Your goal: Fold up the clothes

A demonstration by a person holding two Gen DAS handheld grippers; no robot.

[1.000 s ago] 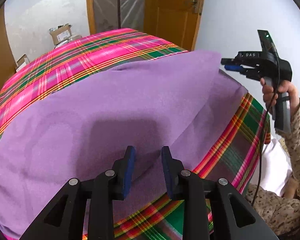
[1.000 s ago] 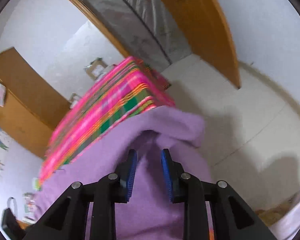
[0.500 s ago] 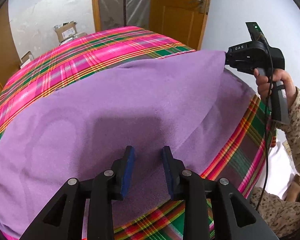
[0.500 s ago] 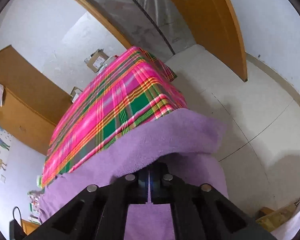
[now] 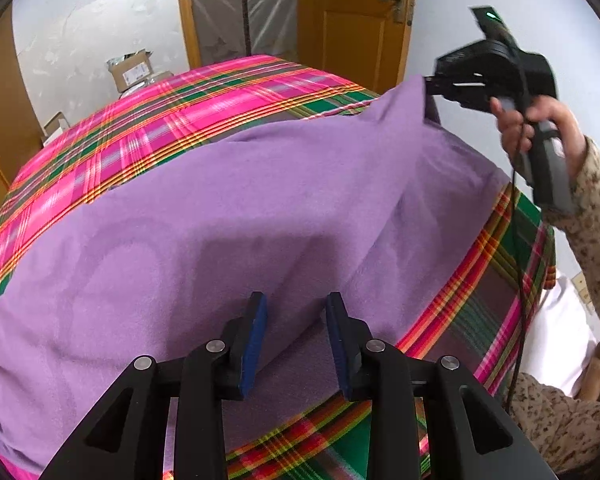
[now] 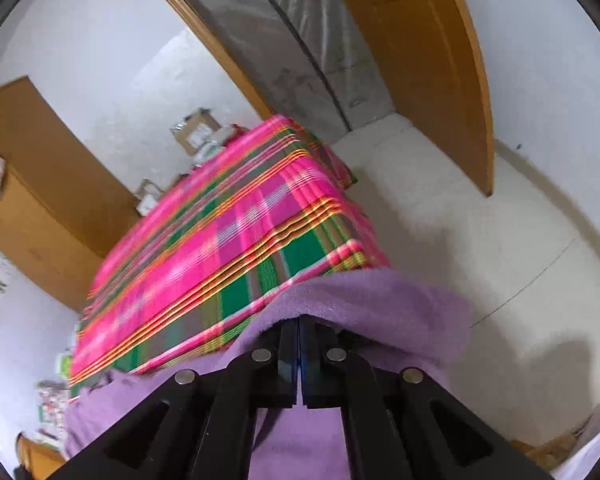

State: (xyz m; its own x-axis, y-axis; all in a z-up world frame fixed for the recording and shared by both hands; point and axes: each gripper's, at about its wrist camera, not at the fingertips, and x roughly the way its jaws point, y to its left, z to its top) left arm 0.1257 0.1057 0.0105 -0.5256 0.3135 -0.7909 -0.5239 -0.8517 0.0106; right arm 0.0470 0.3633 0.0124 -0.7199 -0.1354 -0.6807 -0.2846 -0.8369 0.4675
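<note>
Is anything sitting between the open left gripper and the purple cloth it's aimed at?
Nothing visible does. The left gripper is open right at the near edge of the purple cloth, which lies on the plaid bedcover. The right gripper is shut on the cloth's far corner.

Both wrist views close over purple cloth (image 5: 228,208), facing door (image 5: 356,20).

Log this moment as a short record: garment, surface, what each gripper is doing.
garment: purple cloth, spread flat, far right corner lifted
surface: pink and green plaid cover
left gripper: open, fingers over the cloth's near edge, gripping nothing
right gripper: shut on the cloth's corner
person: right hand on the gripper handle
</note>
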